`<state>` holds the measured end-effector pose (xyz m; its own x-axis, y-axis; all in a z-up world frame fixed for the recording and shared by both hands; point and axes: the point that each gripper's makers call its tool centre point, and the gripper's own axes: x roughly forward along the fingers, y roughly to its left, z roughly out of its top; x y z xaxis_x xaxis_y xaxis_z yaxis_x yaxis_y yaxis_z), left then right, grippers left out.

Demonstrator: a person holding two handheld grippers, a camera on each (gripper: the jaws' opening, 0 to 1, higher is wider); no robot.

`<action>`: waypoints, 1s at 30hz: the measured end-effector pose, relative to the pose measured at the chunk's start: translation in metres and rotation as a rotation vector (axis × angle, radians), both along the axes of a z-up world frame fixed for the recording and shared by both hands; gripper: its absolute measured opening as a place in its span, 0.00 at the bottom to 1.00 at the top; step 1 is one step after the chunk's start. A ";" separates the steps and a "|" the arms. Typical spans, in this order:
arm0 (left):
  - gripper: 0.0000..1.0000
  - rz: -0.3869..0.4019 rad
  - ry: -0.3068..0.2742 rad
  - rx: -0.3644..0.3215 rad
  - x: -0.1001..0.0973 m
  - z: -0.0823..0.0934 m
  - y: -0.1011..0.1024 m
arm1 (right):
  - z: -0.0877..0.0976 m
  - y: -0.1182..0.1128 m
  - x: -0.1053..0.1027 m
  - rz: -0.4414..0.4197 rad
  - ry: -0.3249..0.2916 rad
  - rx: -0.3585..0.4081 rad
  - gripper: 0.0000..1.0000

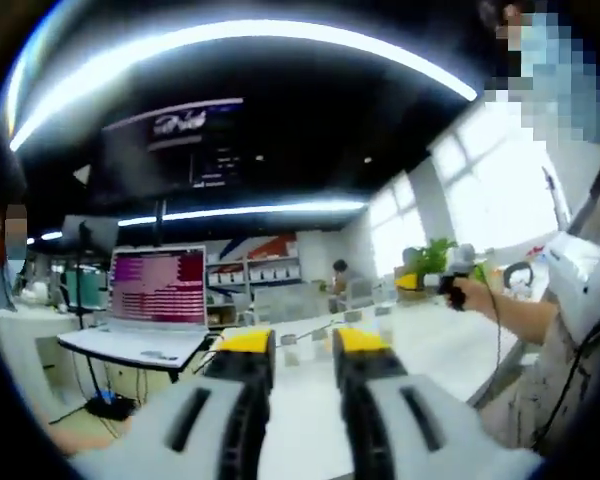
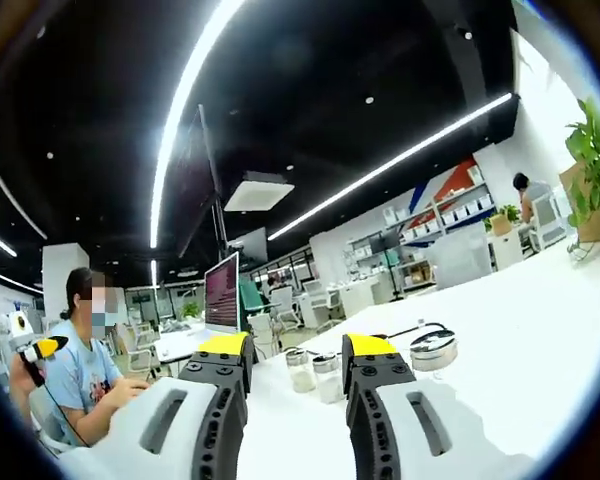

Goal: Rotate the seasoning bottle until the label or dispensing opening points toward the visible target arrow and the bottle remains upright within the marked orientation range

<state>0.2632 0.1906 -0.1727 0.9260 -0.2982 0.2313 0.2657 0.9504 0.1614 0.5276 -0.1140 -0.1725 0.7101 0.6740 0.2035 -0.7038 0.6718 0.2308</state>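
Observation:
Two small clear seasoning bottles (image 2: 300, 370) (image 2: 327, 376) with grey caps stand upright on the white table (image 2: 520, 340), a short way beyond my right gripper (image 2: 297, 350). Its yellow-tipped jaws are open and apart from both bottles. My left gripper (image 1: 302, 345) is open too, with nothing between its jaws. In the left gripper view, small blurred jars (image 1: 289, 340) stand further along the table (image 1: 420, 345). The right gripper (image 1: 450, 278) shows there in a person's hand, above the table's far right. No arrow mark can be made out.
A round metal-lidded container (image 2: 433, 350) sits right of the bottles, with a black cable beside it. An open laptop (image 1: 158, 290) stands on a side desk at the left. A seated person (image 2: 80, 375) is at the far left. A potted plant (image 2: 592, 160) is at the right.

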 end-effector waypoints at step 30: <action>0.24 0.126 0.011 0.002 -0.021 0.013 0.060 | -0.067 0.054 0.118 -0.169 0.098 -0.310 0.42</action>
<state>0.2423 0.2504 -0.1594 0.9586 -0.1801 0.2206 0.1462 0.9760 0.1613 0.6456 -0.0596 -0.2392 0.8227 0.5646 -0.0666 -0.5616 0.8253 0.0589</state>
